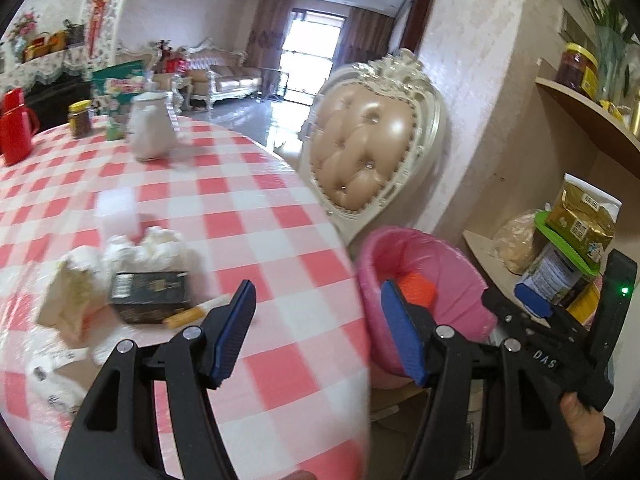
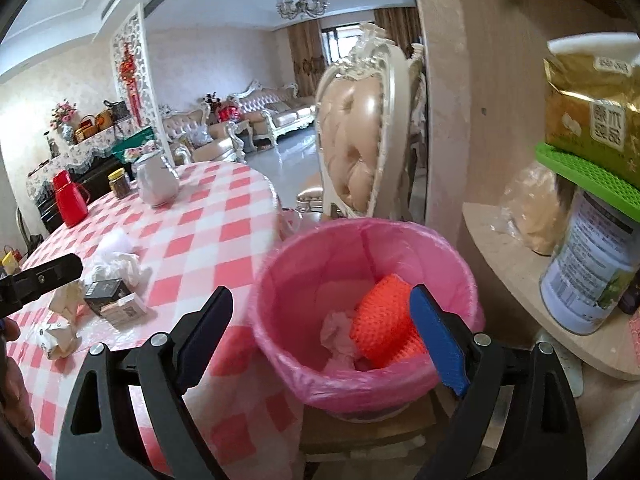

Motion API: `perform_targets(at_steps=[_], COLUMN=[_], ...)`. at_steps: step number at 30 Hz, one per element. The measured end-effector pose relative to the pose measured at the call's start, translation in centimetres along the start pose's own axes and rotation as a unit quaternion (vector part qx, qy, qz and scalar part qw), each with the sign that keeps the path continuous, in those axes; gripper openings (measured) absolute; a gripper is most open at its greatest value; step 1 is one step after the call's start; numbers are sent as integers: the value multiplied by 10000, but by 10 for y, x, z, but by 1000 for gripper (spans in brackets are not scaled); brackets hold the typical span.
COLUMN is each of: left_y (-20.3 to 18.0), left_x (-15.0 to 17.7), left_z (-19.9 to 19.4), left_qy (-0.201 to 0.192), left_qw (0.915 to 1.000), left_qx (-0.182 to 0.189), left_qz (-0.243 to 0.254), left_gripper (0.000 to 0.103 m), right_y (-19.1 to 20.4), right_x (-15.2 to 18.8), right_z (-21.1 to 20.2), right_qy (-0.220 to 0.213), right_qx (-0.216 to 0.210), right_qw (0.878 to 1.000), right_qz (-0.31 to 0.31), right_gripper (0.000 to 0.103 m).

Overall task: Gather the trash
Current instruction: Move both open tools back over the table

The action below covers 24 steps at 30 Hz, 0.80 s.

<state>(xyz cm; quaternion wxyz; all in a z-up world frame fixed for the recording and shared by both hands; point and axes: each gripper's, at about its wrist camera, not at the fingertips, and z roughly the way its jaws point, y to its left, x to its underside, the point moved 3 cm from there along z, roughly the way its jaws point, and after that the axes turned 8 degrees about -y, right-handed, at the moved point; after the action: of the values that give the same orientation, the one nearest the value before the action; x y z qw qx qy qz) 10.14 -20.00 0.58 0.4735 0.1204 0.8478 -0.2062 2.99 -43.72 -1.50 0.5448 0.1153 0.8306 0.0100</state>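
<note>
Checked tablecloth (image 1: 248,220); gripper lettering "DAS" (image 1: 545,359).

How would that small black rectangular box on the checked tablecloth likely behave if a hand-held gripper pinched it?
The small black rectangular box looks like thin printed card, so it is probably light and may dent under a firm pinch. Its flat faces should keep it from rolling. On the glossy plastic-covered checked tablecloth it would likely slide if pushed.

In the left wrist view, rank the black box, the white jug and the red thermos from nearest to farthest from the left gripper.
From the left gripper:
1. Black box, just left of the jaws among crumpled paper.
2. White jug, mid-table, far side.
3. Red thermos, far left edge.
</note>
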Motion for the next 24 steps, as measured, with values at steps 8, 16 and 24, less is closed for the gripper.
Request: perform_targets(at_steps=[8,16,24], left_y=[57,100,137], left_x=[10,28,43], left_z=[-38,-61,-68], left_qy=[-134,-96,37], left_qw=[9983,9944,9894], left_qx=[-523,-971,-1296], left_qz=[-239,-416,-654], left_gripper=[65,69,71], right_y=[46,79,108], right_x=[9,21,28], right_z=[2,13,28], right_qy=[121,415,636], right_qx=[-401,-747,-1080], right_qw=[9989,9957,9909], right_qz=[-231,-349,-494], right_gripper=[85,85,85])
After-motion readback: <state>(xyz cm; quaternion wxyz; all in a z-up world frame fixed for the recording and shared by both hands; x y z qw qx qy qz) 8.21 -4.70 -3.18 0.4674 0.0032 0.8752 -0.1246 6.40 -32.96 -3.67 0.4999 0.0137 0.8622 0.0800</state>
